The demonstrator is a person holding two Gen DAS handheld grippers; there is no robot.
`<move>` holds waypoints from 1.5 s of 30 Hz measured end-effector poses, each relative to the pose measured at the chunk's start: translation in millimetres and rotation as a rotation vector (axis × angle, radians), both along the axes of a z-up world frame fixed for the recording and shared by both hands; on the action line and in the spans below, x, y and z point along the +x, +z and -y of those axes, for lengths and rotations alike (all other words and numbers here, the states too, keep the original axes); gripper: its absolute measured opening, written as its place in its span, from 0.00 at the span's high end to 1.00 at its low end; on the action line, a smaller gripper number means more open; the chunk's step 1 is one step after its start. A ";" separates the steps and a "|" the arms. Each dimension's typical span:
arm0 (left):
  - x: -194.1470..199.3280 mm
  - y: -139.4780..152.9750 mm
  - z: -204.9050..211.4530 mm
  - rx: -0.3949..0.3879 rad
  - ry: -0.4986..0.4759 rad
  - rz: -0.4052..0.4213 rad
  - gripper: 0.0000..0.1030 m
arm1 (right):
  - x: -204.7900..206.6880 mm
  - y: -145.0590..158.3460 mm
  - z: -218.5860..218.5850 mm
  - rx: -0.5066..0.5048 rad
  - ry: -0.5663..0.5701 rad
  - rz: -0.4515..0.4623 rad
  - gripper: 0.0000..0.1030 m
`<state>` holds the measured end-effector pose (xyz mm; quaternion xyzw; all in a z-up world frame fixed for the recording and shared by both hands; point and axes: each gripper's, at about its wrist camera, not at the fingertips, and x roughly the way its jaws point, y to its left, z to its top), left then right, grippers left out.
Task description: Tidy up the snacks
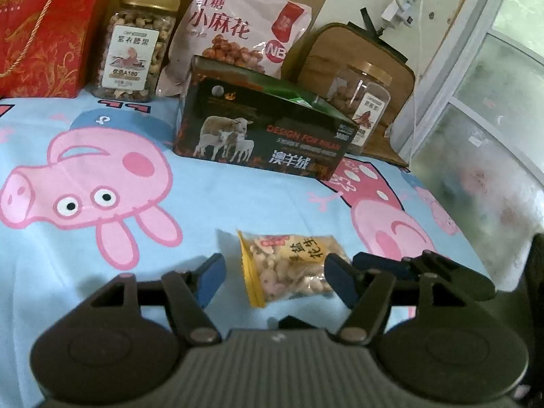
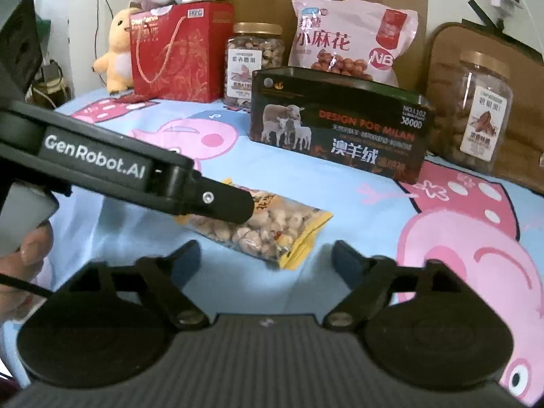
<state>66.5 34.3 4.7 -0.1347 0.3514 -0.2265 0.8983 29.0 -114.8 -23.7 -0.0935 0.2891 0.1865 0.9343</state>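
A small clear peanut packet with yellow edges (image 1: 289,268) lies flat on the Peppa Pig cloth. My left gripper (image 1: 273,273) is open, its blue-padded fingers on either side of the packet, low over the cloth. In the right wrist view the packet (image 2: 261,229) lies just ahead of my open, empty right gripper (image 2: 267,260), and the left gripper's black finger (image 2: 217,200) reaches over the packet from the left. A dark open box with sheep printed on it (image 1: 265,129) stands behind the packet; it also shows in the right wrist view (image 2: 340,125).
Along the back stand a red gift bag (image 2: 180,51), a nut jar with a gold lid (image 2: 253,64), a pink snack bag (image 2: 350,37) and a second nut jar (image 2: 472,112) before a brown case. Plush toys (image 2: 115,54) sit far left. A window (image 1: 493,108) lies right.
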 end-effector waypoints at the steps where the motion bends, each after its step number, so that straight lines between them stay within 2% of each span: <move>1: 0.1 -0.5 -0.5 -0.007 -0.007 0.001 0.31 | 2.2 -0.4 2.7 0.009 -0.007 -0.013 0.05; 3: 0.5 -1.2 -1.2 -0.019 -0.014 0.002 0.27 | 6.7 -0.9 9.6 0.048 -0.008 -0.042 0.02; 7: 0.9 -2.4 -2.8 -0.041 -0.031 0.002 0.22 | 2.7 -2.7 5.9 0.022 0.007 -0.031 0.00; 12: 3.6 -3.8 -4.4 -0.092 -0.070 -0.022 0.02 | 8.2 -2.9 5.2 0.025 0.024 -0.043 0.00; 13: 3.7 -3.8 -2.9 -0.093 -0.080 -0.026 0.00 | 8.8 -2.9 5.6 0.024 0.026 -0.044 0.00; 16: 0.8 -3.4 0.8 -0.065 -0.086 -0.017 0.00 | 8.8 -3.1 6.0 0.022 0.030 -0.044 0.00; 20: -1.6 -2.1 -7.5 -0.093 -0.073 -0.039 0.01 | 6.9 -3.2 7.5 0.023 0.031 -0.044 0.00; 25: -3.8 0.2 -34.5 -0.142 0.007 -0.054 0.04 | 1.9 -3.2 11.9 0.038 0.039 -0.040 0.00; 27: -2.9 0.4 -38.6 -0.142 0.032 -0.058 0.05 | 1.9 -2.9 12.3 0.046 0.041 -0.036 0.00; 28: -1.8 0.6 -37.9 -0.132 0.042 -0.060 0.05 | 2.2 -2.7 12.9 0.053 0.042 -0.034 0.03; 32: 5.7 3.1 -20.6 -0.061 0.017 -0.059 0.14 | 2.4 0.0 18.0 0.091 0.035 -0.024 0.15; 35: 13.5 4.2 -7.4 -0.029 -0.009 -0.060 0.30 | 4.0 1.9 23.4 0.106 0.021 -0.017 0.24; 37: 17.6 2.7 -1.6 -0.045 -0.032 -0.077 0.41 | 7.2 1.8 25.7 0.107 0.015 -0.023 0.31; 38: 18.9 1.8 1.7 -0.052 -0.048 -0.085 0.50 | 8.6 1.6 26.5 0.110 0.013 -0.025 0.33; 39: 19.2 1.4 5.3 -0.049 -0.055 -0.088 0.53 | 9.4 1.8 27.0 0.118 0.020 -0.026 0.40; 40: 18.7 1.9 8.4 -0.043 -0.062 -0.087 0.53 | 9.2 2.1 26.7 0.125 0.034 -0.028 0.58; 42: 17.2 7.2 12.0 -0.028 -0.072 -0.083 0.61 | 8.3 3.2 25.6 0.120 0.039 -0.024 0.63; 45: 18.7 27.2 11.5 -0.037 -0.086 -0.054 0.62 | 9.5 12.3 32.8 0.160 0.031 -0.016 0.67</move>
